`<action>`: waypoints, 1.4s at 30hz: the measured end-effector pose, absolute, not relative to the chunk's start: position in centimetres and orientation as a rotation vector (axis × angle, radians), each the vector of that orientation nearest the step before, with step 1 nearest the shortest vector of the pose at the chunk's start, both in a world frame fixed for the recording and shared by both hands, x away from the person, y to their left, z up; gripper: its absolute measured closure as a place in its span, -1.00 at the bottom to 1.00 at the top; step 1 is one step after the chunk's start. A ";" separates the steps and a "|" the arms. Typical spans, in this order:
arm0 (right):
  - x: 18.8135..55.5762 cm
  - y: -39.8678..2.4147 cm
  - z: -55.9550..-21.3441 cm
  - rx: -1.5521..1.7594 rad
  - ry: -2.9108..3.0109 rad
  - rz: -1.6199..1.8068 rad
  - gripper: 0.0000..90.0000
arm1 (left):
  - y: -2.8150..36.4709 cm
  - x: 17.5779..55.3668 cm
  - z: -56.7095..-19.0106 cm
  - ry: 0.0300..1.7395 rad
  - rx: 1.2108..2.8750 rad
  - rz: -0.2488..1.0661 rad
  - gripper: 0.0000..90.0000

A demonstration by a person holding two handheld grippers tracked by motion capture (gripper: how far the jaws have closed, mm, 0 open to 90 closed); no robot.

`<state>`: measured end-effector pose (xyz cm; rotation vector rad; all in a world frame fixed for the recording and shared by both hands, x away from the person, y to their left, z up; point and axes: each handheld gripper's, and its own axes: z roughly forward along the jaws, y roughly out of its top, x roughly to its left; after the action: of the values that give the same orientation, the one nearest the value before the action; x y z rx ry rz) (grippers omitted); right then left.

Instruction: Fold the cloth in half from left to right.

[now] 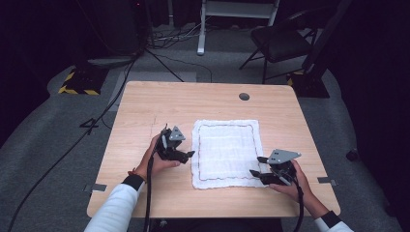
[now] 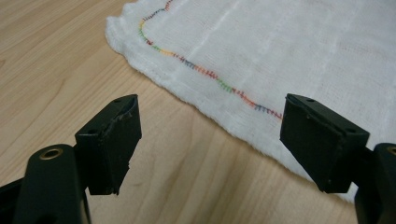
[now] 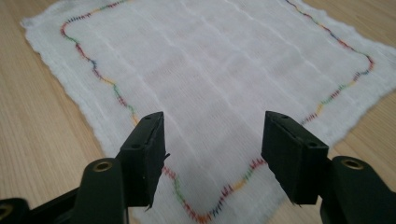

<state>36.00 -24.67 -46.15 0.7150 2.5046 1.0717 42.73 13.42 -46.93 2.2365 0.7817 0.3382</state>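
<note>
A white cloth [image 1: 225, 152] with a multicoloured stitched border lies flat on the wooden table [image 1: 145, 104], right of the middle and nearer the table's near edge than its far edge. The left gripper [image 1: 186, 154], held in the person's left hand [image 1: 157, 159], sits just beside the cloth's left edge, about halfway along it, with its jaws pointing toward the cloth. In the left gripper view the jaws stand wide apart over bare wood and the cloth's hem [image 2: 243, 93], with nothing between them. The right gripper [image 1: 256, 166], held in the person's right hand [image 1: 292, 181], sits at the cloth's near right corner. In the right gripper view its jaws are parted above the cloth [image 3: 210, 70], near the stitched border, and no fold is pinched. A round grey cap [image 1: 244, 96] is set in the table near its far edge.
</note>
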 end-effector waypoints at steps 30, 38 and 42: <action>34.7 -8.5 -47.5 0.266 2.700 1.141 -0.04 | 9.1 54.2 -49.9 1.021 2.196 0.339 -0.61; 35.0 -7.1 -48.1 0.285 2.719 1.110 -0.04 | 9.4 53.8 -49.9 0.962 2.201 0.327 -0.37; 34.8 -6.8 -48.6 0.264 2.764 1.087 -0.07 | 9.3 53.5 -49.7 0.926 2.214 0.304 -0.01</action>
<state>34.79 -6.79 -48.64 0.2641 2.7644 1.0866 53.53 9.31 -49.68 2.2137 0.9261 0.3042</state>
